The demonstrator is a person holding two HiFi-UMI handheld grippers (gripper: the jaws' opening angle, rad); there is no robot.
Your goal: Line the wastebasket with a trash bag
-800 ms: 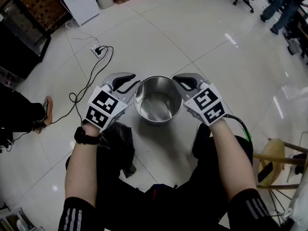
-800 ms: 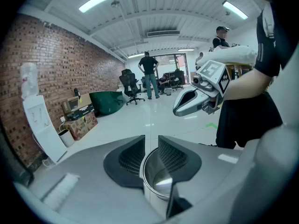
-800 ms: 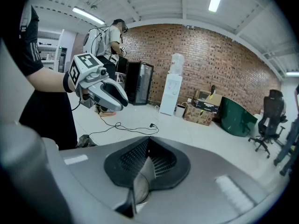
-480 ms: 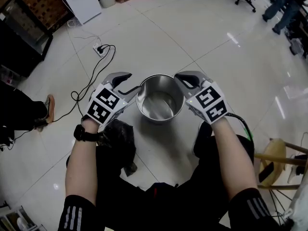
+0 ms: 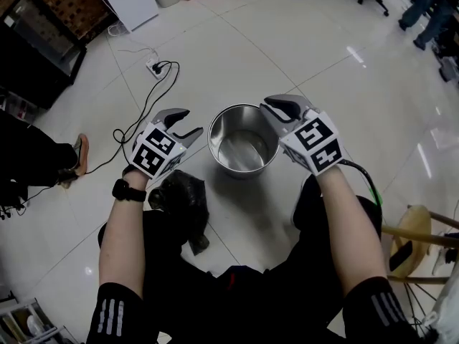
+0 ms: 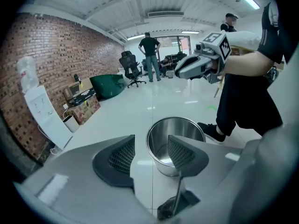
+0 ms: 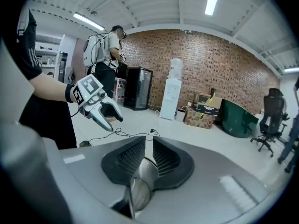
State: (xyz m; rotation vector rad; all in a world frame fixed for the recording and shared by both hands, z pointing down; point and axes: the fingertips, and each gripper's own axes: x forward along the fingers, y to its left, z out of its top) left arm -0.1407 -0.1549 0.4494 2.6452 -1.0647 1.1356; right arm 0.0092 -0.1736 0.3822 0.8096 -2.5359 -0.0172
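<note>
One round steel wastebasket stands on the floor between the two grippers, shiny inside and out, with no liner in it. The right gripper has its jaws pinched on the basket's right rim. The left gripper hangs just left of the basket, not touching it, with its jaws wide apart and nothing between them. A crumpled black trash bag lies near left, by the person's knee. The floor is glossy white tile, with a power strip far left. A brick wall and a white water dispenser stand behind.
</note>
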